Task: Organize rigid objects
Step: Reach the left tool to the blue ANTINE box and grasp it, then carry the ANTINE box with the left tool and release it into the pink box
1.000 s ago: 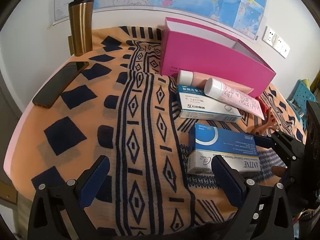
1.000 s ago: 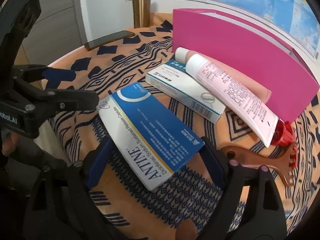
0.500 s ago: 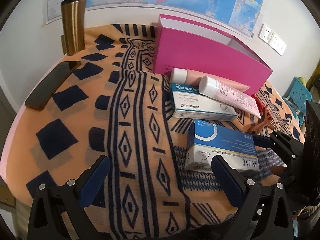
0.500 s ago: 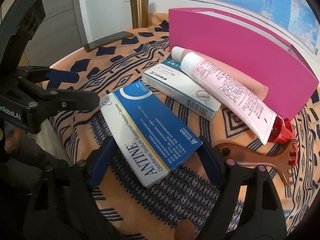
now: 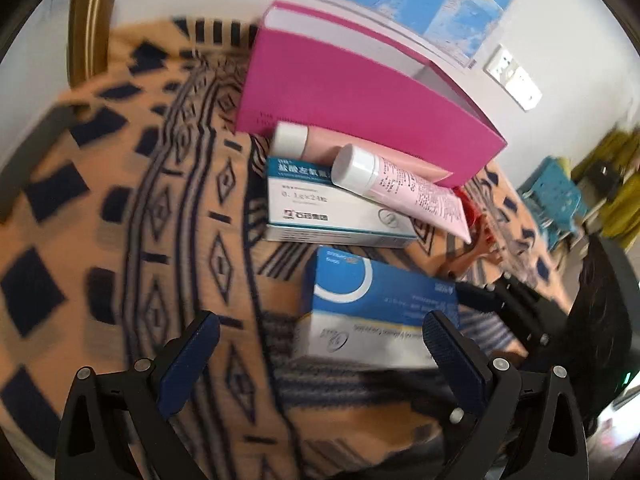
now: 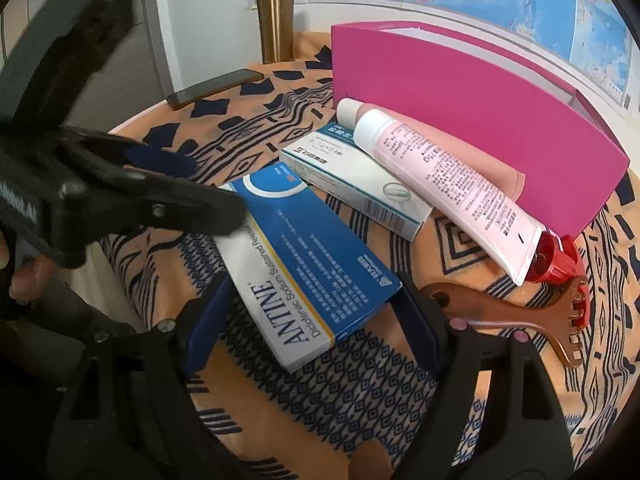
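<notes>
In the right wrist view, the left gripper (image 6: 168, 184) is reaching in from the far left, its jaws spread wide with nothing between them, one dark finger lying over the far corner of the blue ANTINE box (image 6: 308, 264). That box is sitting on the patterned cloth of the table (image 6: 360, 392), and the right gripper (image 6: 312, 320) is straddling its near end, its blue pads standing just beside the two long sides; whether they are pressing the carton cannot be told. Just beyond the blue box, the white medicine box (image 6: 360, 184) is lying flat, with the pink tube (image 6: 444, 188) resting across its far edge and leaning against the magenta box (image 6: 480, 120). At the far right, the brown comb-like tool (image 6: 520, 316) is lying beside the tube's crimped end, and a red object (image 6: 556, 264) is mostly hiding under it.

In the left wrist view, everything is smearing with motion blur. The ANTINE box is showing just inside the left gripper's (image 5: 320, 352) right-hand pad, its lettering unreadable. The right gripper (image 5: 480, 300) is cut off at the right edge.
</notes>
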Demonstrator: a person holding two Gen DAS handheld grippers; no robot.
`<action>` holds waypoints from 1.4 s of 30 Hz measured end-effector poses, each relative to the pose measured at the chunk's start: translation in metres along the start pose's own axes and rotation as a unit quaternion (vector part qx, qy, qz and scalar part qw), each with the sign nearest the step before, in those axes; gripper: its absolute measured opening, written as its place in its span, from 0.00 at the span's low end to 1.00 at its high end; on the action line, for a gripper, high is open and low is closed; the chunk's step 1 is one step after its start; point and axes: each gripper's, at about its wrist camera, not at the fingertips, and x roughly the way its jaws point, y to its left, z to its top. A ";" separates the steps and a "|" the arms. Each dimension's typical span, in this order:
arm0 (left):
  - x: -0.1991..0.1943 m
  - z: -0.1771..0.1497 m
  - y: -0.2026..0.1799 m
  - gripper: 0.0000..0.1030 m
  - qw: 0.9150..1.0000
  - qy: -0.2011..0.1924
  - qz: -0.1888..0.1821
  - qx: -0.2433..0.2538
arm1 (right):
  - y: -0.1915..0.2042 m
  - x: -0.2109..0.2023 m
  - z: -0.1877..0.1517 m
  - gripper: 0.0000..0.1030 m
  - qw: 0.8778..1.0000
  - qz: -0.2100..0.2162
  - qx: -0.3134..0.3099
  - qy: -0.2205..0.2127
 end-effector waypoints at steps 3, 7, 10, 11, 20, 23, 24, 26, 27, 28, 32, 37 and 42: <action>0.008 0.004 0.008 1.00 0.998 0.017 -0.057 -0.038 | 0.002 -0.003 0.000 0.78 1.000 0.001 -0.004 -0.007; 0.007 0.007 0.014 0.99 0.995 0.020 -0.081 -0.058 | 0.003 -0.005 0.000 0.78 1.000 0.001 -0.006 -0.014; 0.002 0.006 0.014 0.89 0.989 0.019 -0.128 -0.074 | 0.004 -0.009 0.002 0.78 1.000 0.002 -0.010 -0.024; 0.001 0.007 0.012 0.89 0.989 0.019 -0.131 -0.072 | 0.005 -0.011 0.003 0.78 1.000 0.003 -0.012 -0.028; 0.000 0.012 0.002 0.57 0.994 0.015 -0.097 -0.048 | 0.004 -0.015 0.004 0.78 0.999 0.004 -0.006 -0.037; -0.001 0.015 0.001 0.56 0.994 0.011 -0.094 -0.045 | 0.001 -0.017 0.003 0.78 0.999 0.005 -0.001 -0.039; -0.002 0.015 0.000 0.56 0.994 0.010 -0.095 -0.044 | 0.000 -0.018 0.003 0.78 0.999 0.005 0.001 -0.042; -0.003 0.018 -0.002 0.56 0.995 0.007 -0.096 -0.042 | -0.003 -0.020 0.002 0.78 0.999 0.006 0.004 -0.047; -0.003 0.019 -0.005 0.56 0.995 0.006 -0.094 -0.039 | -0.004 -0.021 0.001 0.78 0.999 0.005 0.004 -0.049; -0.004 0.022 -0.008 0.56 0.995 0.003 -0.094 -0.035 | -0.005 -0.022 0.002 0.78 0.999 0.004 0.005 -0.050; -0.009 0.035 -0.019 0.56 0.995 -0.007 -0.096 -0.019 | -0.014 -0.032 0.007 0.78 0.998 -0.003 0.009 -0.066; -0.016 0.059 -0.038 0.56 0.994 -0.020 -0.104 0.008 | -0.025 -0.047 0.020 0.78 0.996 -0.024 0.007 -0.088; -0.019 0.085 -0.056 0.56 0.993 -0.033 -0.109 0.031 | -0.042 -0.058 0.039 0.78 0.993 -0.045 0.007 -0.107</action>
